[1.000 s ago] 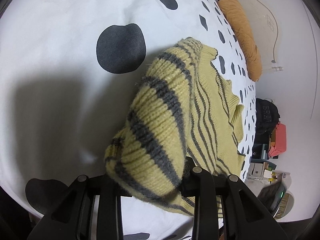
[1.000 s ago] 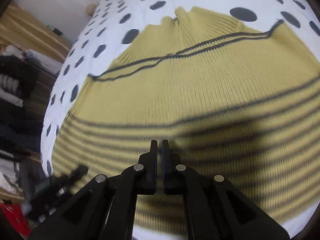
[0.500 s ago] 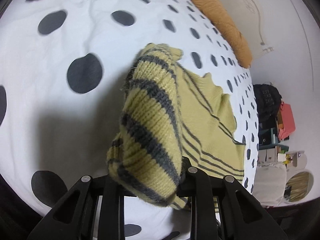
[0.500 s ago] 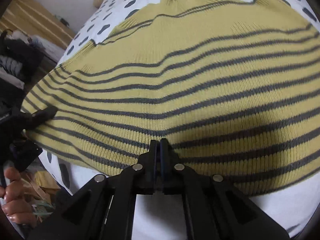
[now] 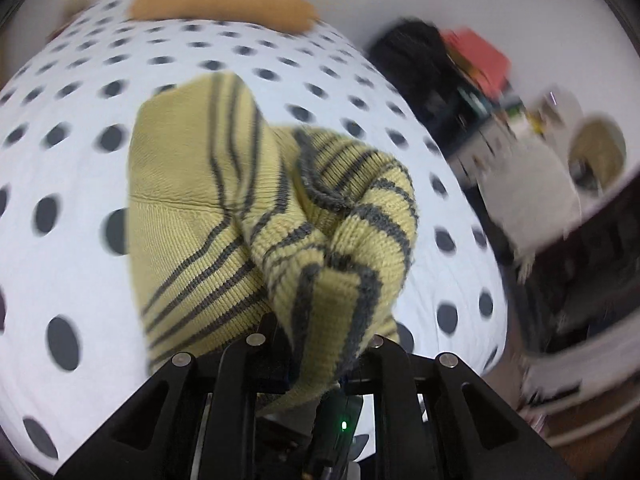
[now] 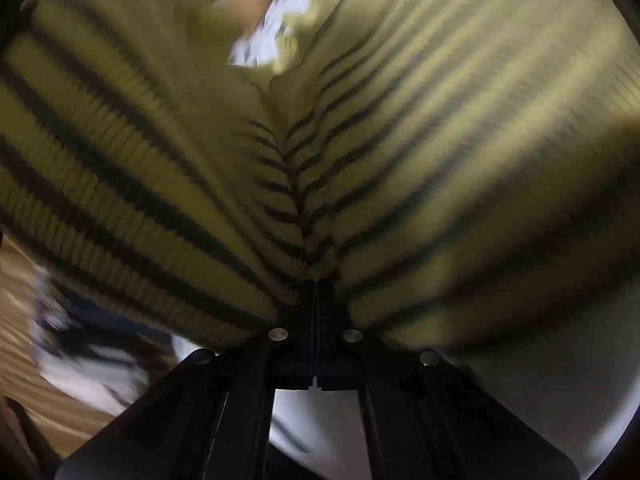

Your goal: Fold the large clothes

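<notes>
Both grippers are clamping the striped sweater [image 5: 192, 208]: left gripper [image 5: 316, 344] pinching a bunched edge at lower centre, right gripper [image 6: 316, 292] pinching a pleated hem. Garment is half lifted off the dotted bed [image 5: 60, 80]; fold apparently underway, unfinished.

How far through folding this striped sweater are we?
Early to midway. Done: nothing lies neatly folded yet. In hand: the left gripper and right gripper each pinch the yellow striped sweater, lifting it off the spotted bedspread. Left: laying it over, flattening, remaining folds.
</notes>
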`<act>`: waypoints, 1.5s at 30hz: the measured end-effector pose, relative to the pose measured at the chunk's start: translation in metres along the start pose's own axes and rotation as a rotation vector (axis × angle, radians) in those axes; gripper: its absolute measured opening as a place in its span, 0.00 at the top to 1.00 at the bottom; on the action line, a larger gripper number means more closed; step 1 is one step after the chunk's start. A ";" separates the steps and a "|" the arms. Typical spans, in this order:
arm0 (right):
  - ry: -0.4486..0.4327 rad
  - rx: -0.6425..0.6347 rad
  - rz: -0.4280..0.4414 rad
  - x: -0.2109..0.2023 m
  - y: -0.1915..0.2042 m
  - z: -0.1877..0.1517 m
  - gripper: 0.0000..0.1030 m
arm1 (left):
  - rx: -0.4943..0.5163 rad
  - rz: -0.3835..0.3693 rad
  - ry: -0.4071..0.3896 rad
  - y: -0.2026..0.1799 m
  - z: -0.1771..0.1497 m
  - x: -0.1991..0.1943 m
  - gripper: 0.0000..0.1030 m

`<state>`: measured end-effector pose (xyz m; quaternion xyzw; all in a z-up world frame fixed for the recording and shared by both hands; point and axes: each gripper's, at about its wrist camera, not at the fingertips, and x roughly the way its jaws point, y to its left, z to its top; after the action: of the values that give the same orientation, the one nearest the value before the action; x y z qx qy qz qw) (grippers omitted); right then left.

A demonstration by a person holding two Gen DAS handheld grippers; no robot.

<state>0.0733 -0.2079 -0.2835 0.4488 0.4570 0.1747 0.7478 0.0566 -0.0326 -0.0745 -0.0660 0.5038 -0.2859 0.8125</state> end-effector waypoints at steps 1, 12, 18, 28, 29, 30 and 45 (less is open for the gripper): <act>-0.033 0.036 0.031 -0.012 -0.009 -0.004 1.00 | 0.046 -0.002 0.031 -0.017 -0.002 0.017 0.86; -0.078 0.163 -0.017 -0.099 -0.071 -0.021 0.95 | 0.115 0.051 0.261 -0.040 -0.039 0.104 0.83; -0.335 0.104 -0.187 -0.213 -0.063 0.002 0.92 | 0.101 -0.102 0.280 -0.050 -0.034 0.091 0.48; -0.197 -0.421 -0.438 -0.174 0.083 0.095 0.22 | -0.055 0.188 0.072 0.058 -0.062 -0.015 0.39; -0.154 -0.450 -0.466 -0.162 0.088 0.097 0.22 | -0.072 0.203 0.088 0.070 -0.069 -0.013 0.39; -0.110 -0.475 -0.496 -0.139 0.093 0.101 0.22 | -0.091 0.200 0.102 0.080 -0.077 -0.011 0.39; 0.105 -0.396 -0.576 -0.114 0.064 0.146 0.78 | 0.043 0.241 0.171 0.081 -0.133 0.040 0.38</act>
<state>0.1461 -0.3254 -0.1441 0.1383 0.5598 0.0645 0.8145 -0.0116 0.0368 -0.2019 0.0371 0.5694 -0.2016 0.7961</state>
